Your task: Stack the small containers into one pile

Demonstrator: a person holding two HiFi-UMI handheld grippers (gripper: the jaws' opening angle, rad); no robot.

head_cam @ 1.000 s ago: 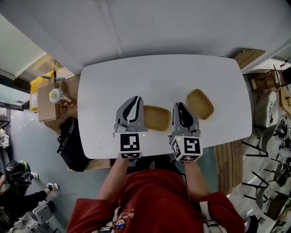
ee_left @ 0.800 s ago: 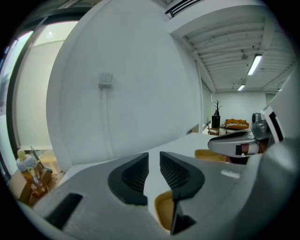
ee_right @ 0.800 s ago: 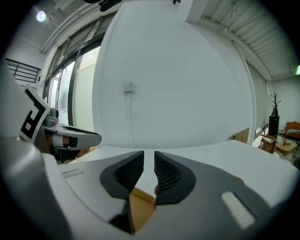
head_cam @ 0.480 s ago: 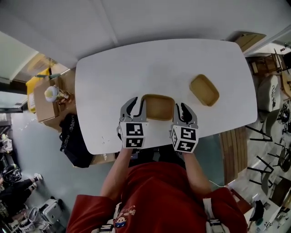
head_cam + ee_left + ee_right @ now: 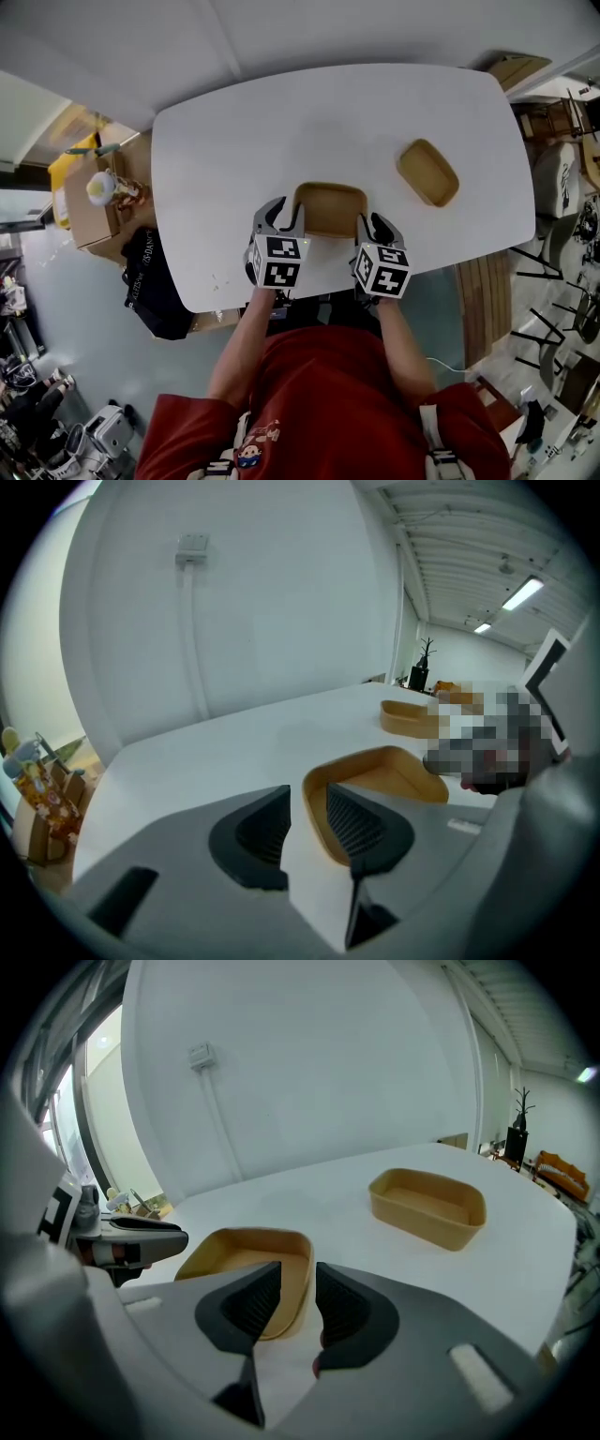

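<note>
Two tan small containers lie on the white table (image 5: pixel 234 131). The near container (image 5: pixel 328 208) sits between my grippers; the far container (image 5: pixel 427 172) lies to its right. My left gripper (image 5: pixel 281 217) is at the near container's left end. Its jaws have just been opening and now stand open, with the container's left wall (image 5: pixel 317 813) in the gap, untouched. My right gripper (image 5: pixel 373 227) is at the right end. Its jaws have also just been opening and are open astride the right wall (image 5: pixel 300 1283). The far container (image 5: pixel 429 1206) stands apart.
The table's front edge runs just under both grippers. Cardboard boxes (image 5: pixel 94 202) and a black bag (image 5: pixel 155 291) are on the floor to the left. A wooden bench (image 5: pixel 478 300) and chairs are on the right. A white wall (image 5: pixel 234 621) backs the table.
Both grippers have come down toward the table and now flank the near container's ends. Their jaws have spread apart. Neither container has moved on the table.
</note>
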